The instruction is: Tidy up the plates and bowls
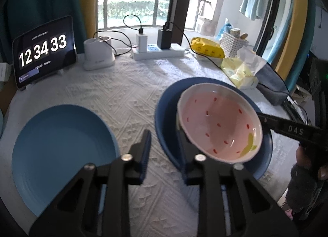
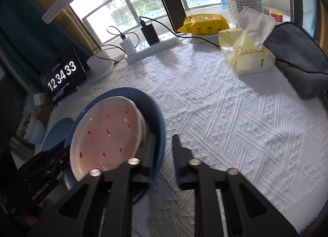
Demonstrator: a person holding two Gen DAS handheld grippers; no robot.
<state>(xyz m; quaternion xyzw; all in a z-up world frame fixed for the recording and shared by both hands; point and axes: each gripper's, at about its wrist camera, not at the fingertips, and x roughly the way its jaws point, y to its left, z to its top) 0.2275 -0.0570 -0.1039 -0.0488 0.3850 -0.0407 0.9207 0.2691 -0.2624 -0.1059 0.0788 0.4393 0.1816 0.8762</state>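
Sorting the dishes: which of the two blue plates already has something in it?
The dark blue plate on the right holds the pink speckled bowl; the light blue plate holds nothing.

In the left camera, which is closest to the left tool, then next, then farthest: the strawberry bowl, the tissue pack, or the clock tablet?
1. Strawberry bowl: right beside the left tool, on its right.
2. Tissue pack: farther back, right side.
3. Clock tablet: far back, left.

pink bowl (image 2: 108,134) tilted in dark-blue bowl (image 2: 157,118)
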